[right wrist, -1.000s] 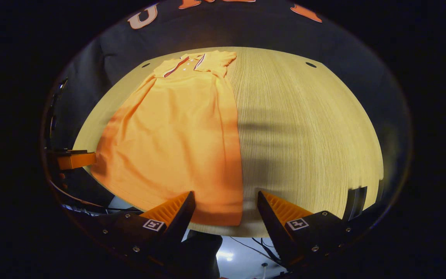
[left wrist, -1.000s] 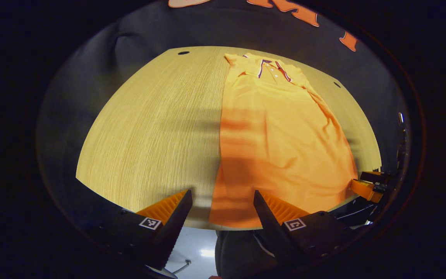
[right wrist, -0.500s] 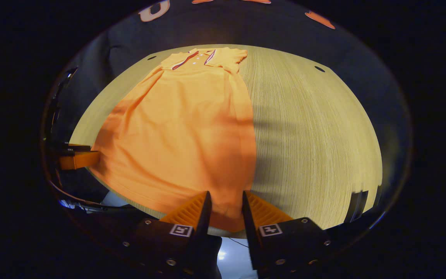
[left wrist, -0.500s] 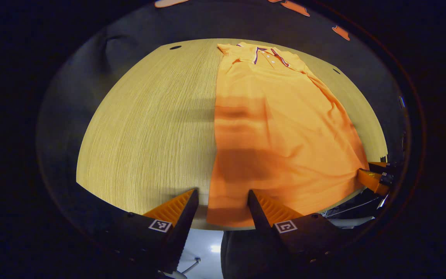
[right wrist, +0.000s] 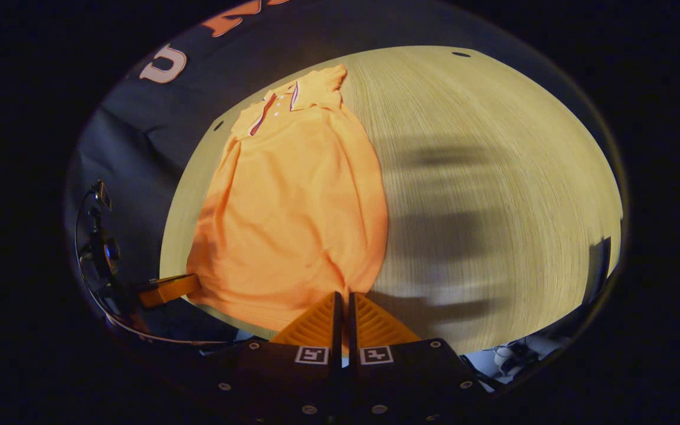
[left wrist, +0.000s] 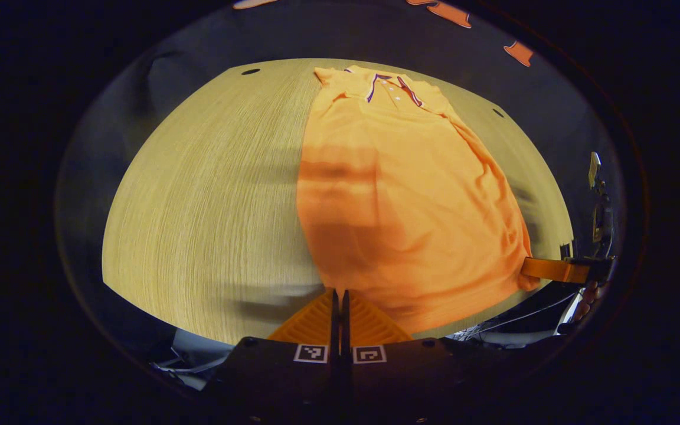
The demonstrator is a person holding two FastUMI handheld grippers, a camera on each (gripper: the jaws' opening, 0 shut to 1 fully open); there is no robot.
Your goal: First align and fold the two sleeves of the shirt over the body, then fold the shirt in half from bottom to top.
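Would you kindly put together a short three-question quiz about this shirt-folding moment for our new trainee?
1. True or false: the orange shirt lies with its collar at the far end of the wooden table.
2. Multiple choice: the left gripper meets the shirt at (A) the collar, (B) a near hem corner, (C) the middle of the body.
3. Fill in: the right gripper has its fingers ____ at the shirt's near edge.

Key: 1 true. 2 B. 3 closed; whether cloth sits between them is hard to tell.
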